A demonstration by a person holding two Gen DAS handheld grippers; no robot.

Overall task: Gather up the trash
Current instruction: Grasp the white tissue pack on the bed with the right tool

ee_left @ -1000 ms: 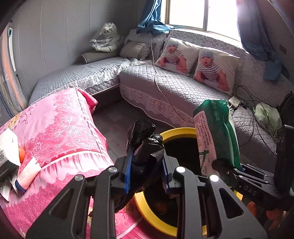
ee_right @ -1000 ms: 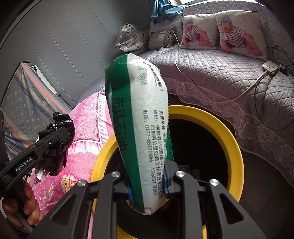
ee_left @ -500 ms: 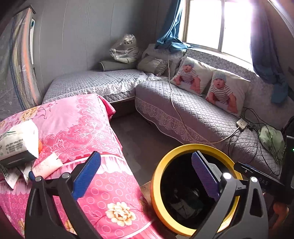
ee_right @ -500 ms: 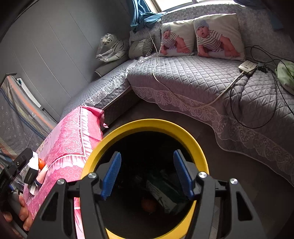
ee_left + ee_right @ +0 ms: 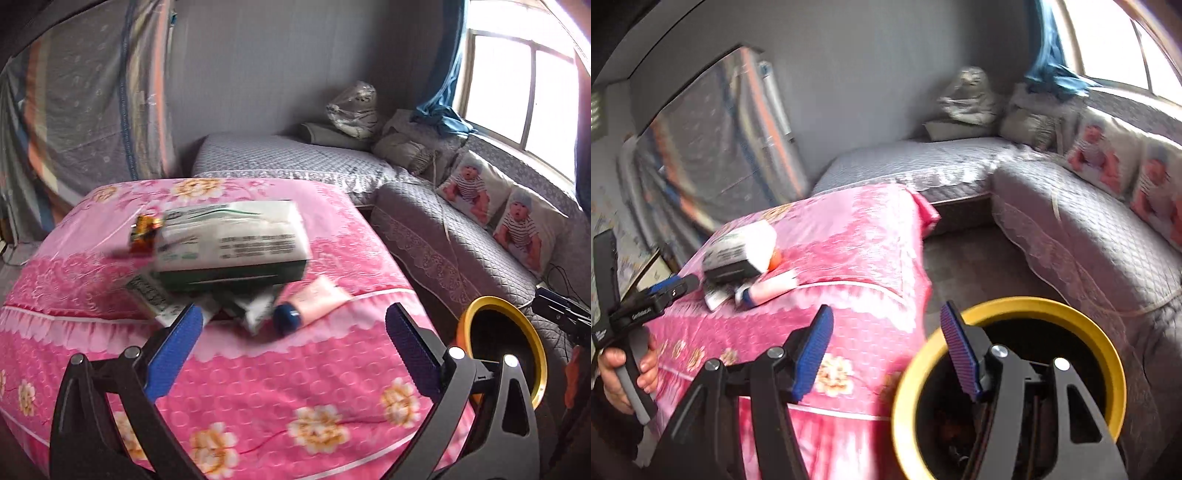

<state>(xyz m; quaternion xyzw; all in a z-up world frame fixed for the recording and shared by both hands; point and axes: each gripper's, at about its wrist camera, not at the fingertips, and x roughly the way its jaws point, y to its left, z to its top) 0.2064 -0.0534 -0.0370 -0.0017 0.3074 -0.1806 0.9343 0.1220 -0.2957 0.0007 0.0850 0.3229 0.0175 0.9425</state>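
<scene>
Daylight pours in from the window, blown out to white glare. Everything away from that window sits dimmer and greyer. Both views are motion-smeared, with fisheye bending and dark corners.

On the worktop a box lies on papers, with a wrapper at its left end and a tube just to its right. The bin stands on the floor right of the worktop, before the sofa. Two pillows lean on the sofa's back, and a bag sits in the far corner behind the worktop.
</scene>
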